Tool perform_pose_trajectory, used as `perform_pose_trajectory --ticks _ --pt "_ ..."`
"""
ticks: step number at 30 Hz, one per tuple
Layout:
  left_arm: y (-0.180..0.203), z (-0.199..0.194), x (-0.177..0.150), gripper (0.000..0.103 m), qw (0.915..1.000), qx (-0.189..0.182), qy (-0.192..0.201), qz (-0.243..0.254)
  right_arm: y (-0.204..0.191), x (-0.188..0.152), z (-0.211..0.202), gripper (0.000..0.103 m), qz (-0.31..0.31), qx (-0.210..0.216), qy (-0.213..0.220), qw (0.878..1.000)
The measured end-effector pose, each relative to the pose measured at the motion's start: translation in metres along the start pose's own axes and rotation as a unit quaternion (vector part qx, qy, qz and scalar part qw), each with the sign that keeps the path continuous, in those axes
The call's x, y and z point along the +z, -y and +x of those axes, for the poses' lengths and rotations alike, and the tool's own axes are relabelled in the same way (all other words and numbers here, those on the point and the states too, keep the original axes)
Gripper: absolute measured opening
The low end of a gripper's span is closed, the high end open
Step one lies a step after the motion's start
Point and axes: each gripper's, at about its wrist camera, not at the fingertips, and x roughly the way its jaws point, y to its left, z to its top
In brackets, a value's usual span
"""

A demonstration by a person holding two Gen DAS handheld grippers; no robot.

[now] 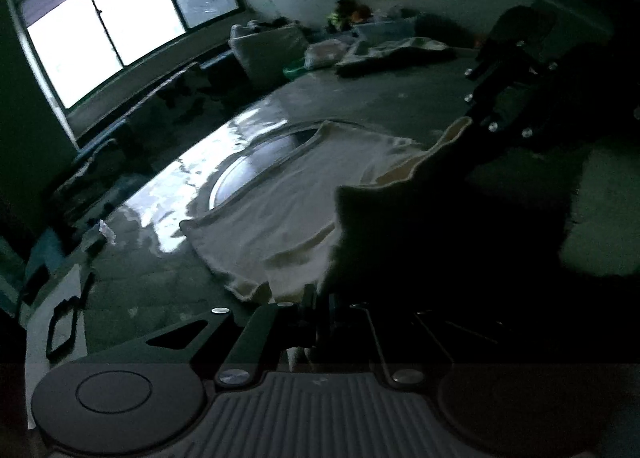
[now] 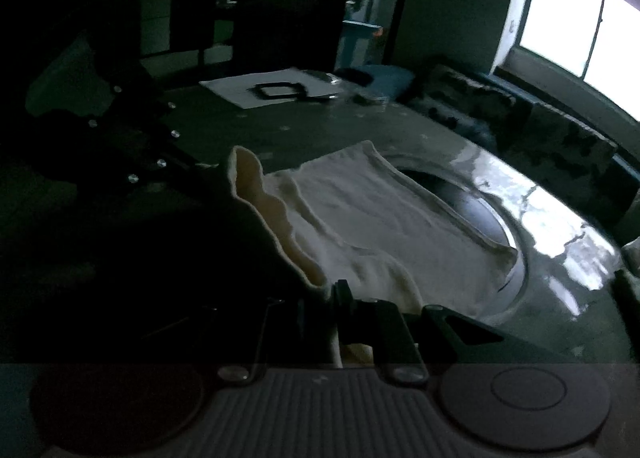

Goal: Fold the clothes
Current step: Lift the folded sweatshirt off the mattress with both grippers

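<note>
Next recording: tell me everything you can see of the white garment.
The white garment is a pale, soft-looking knit with hemmed edges. Most of it lies spread on the glossy dark table, partly over a round inset. One edge is lifted into a wavy upright fold, pinched at either end by the left claw and right claw.

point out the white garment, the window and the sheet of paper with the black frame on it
white garment [image 1: 280,201]: left wrist view, flat middle of the cloth
window [image 1: 108,29]: left wrist view, centre pane
sheet of paper [image 2: 240,91]: right wrist view, bare left part
</note>
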Motion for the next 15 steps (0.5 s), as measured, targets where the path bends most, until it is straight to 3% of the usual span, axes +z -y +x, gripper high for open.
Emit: perform_pose_trajectory --ticks 2,7,15 --pt "0.005 -0.01 -0.004 0.006 0.9999 -0.014 -0.006 0.002 -0.01 0.0 -0.014 0.013 0.001 0.018 -0.012 1.0" --pt "0.001 -0.018 0.002 0.006 0.9999 -0.002 0.003 0.012 -0.019 0.003 -0.03 0.013 -0.006 0.033 -0.03 0.999" --pt "-0.034 0.002 0.035 0.006 0.9987 0.033 0.037 0.0 0.024 0.035 -0.019 0.013 0.022 0.015 -0.01 1.0"
